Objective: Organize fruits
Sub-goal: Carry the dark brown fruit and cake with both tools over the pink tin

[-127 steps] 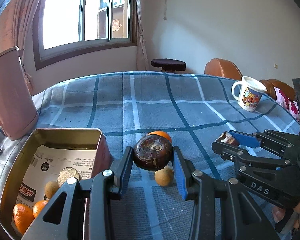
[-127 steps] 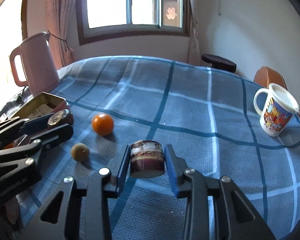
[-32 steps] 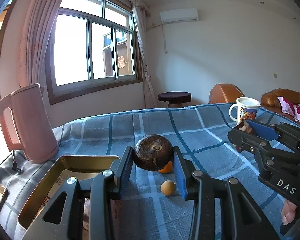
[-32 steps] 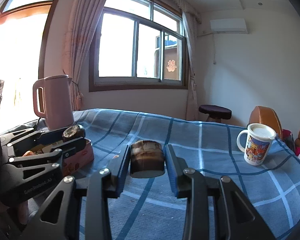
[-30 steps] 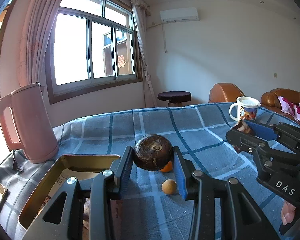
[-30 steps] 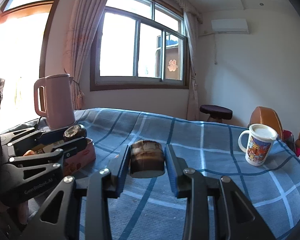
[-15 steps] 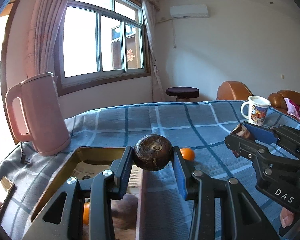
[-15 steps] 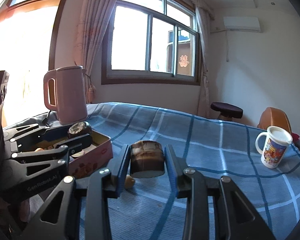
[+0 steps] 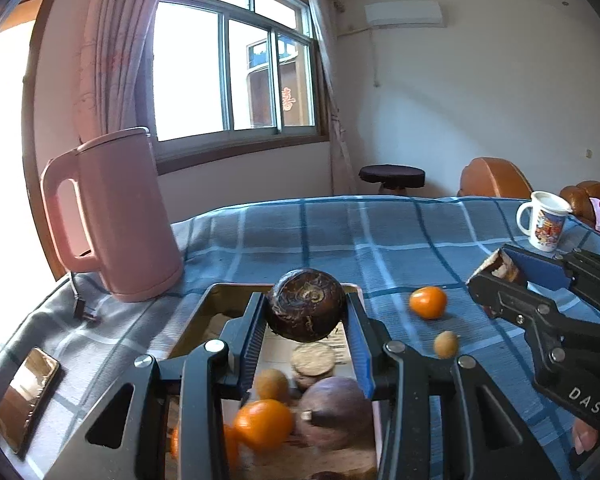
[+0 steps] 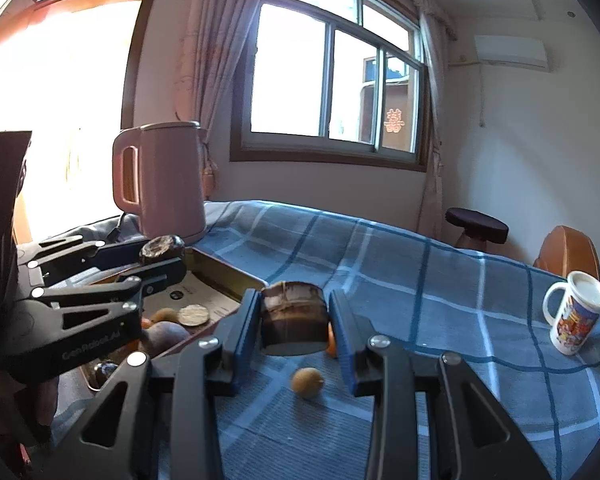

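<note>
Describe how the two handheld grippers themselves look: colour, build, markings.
Both are matte black plastic frames with triangular cut-outs and silver rivet heads. Each finger carries a blue ribbed pad. The left gripper shows "GenRobot.AI" lettering on its side in the right wrist view; the right gripper reads "DAS" in the left wrist view. No cables or sleeves are visible, only fingertips at the frame edges.

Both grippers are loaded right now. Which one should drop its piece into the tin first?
Left, probably. The left gripper holds its dark round fruit over the open tin. The right gripper holds a cut brown piece over the blue plaid cloth, beside the tin.
</note>
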